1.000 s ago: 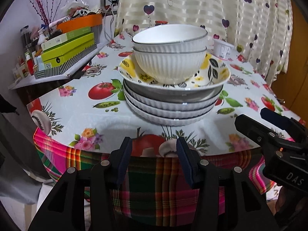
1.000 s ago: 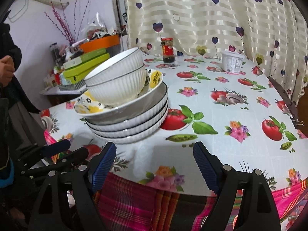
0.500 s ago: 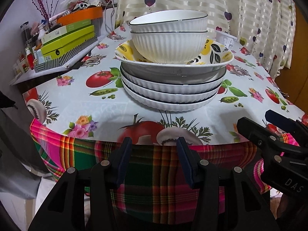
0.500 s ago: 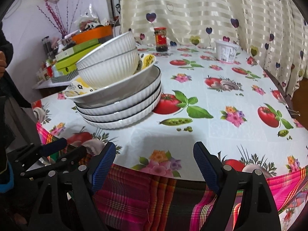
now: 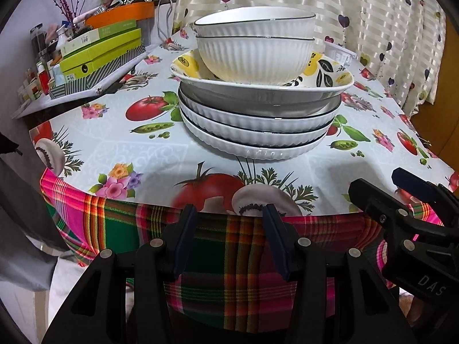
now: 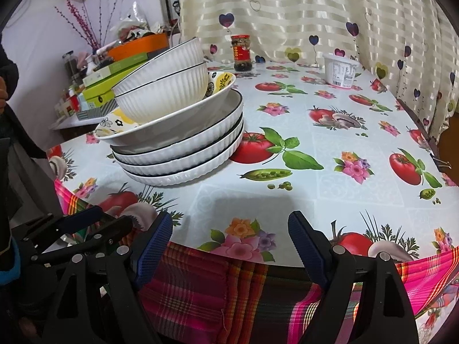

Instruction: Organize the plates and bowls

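Both tongs, the left tongs (image 5: 229,238) and right tongs (image 6: 231,246), stay open and empty while they come nearer to the stack (image 5: 258,109) on the desk (image 6: 330,172), which already stands tidy.

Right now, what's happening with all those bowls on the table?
A person holds two grippers near the table's edge, tidying dishes. The left gripper and right gripper are both open and empty, touching nothing. The dishes are in one pile: two white bowls nested in a yellow flowered dish, on top of three white ribbed plates.
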Tool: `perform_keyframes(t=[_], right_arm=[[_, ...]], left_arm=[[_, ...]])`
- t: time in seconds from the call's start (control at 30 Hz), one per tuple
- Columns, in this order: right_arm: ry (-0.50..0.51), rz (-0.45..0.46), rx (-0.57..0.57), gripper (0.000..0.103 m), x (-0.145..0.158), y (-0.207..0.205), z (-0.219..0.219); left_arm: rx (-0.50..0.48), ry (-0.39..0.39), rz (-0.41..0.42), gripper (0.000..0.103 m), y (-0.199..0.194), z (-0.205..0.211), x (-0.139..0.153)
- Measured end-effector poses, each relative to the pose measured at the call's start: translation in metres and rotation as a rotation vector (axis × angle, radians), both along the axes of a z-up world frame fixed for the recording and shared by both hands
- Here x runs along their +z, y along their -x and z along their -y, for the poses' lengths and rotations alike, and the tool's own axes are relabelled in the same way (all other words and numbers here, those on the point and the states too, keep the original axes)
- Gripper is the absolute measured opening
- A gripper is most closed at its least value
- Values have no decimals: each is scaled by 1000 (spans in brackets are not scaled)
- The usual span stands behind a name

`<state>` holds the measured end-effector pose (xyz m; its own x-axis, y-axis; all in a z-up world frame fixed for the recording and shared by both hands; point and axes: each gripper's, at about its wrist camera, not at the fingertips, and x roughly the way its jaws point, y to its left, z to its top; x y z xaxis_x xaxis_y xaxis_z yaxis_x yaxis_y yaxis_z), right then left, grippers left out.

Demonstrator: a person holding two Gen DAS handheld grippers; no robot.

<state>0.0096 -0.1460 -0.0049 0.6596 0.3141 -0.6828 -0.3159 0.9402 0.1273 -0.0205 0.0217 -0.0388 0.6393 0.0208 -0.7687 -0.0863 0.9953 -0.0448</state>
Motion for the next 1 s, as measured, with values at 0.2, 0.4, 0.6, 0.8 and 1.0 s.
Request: perform_keyframes(t=[0.2, 0.4, 0.6, 0.8, 1.0], right_arm=[[-2, 3, -2, 84, 0, -1, 1], [-2, 2, -2, 84, 0, -1, 1], [0, 3, -2, 84, 0, -1, 0], [1, 5, -2, 84, 0, -1, 0], [0, 7, -5, 84, 0, 0, 1]], left_arm=[[3, 13, -2, 49, 0, -2, 0], [0, 24, -3, 49, 0, -3, -1], [0, 33, 4, 49, 1, -4, 0], [7, -7, 4, 49, 0, -1, 1], [4, -8, 2, 49, 0, 0, 0]])
